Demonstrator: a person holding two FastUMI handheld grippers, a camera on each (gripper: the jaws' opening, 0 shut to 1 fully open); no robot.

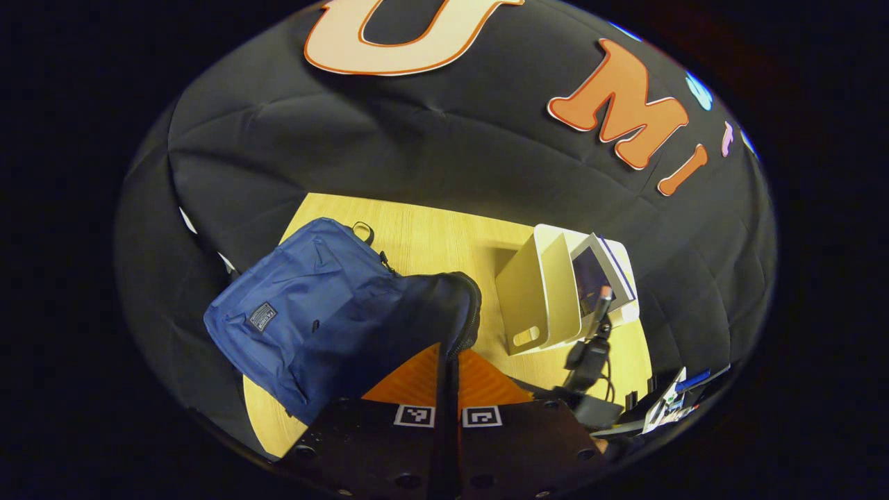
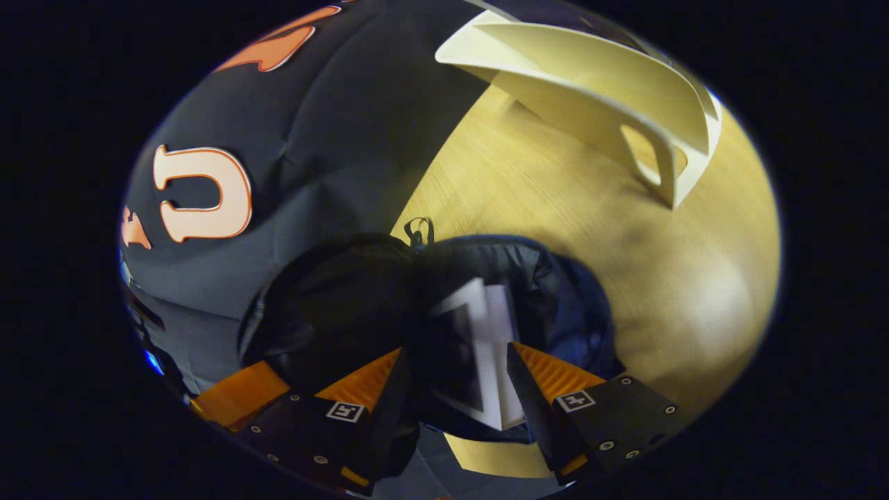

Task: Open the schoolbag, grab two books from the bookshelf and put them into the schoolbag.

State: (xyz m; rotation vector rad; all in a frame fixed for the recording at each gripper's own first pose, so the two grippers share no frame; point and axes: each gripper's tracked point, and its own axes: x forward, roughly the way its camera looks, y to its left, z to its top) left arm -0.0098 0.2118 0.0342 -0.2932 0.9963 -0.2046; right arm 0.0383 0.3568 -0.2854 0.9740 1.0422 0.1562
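Note:
The blue schoolbag (image 1: 305,312) lies on the wooden table (image 1: 430,236). My left gripper (image 1: 449,351) is shut on the edge of its dark, zippered flap (image 1: 444,298) and holds it raised. In the right gripper view the schoolbag (image 2: 569,305) gapes open below. My right gripper (image 2: 455,347) is shut on a book (image 2: 486,347) with white pages and a dark cover, just over the opening. The white bookshelf (image 1: 545,292) stands to the right of the bag with another book (image 1: 601,267) leaning in it.
A dark device with cables (image 1: 589,351) stands in front of the bookshelf. Some clutter (image 1: 677,399) lies at the table's right edge. The bookshelf's side with a handle cutout (image 2: 646,153) rises past the bag. Bare tabletop (image 2: 555,229) lies between bag and bookshelf.

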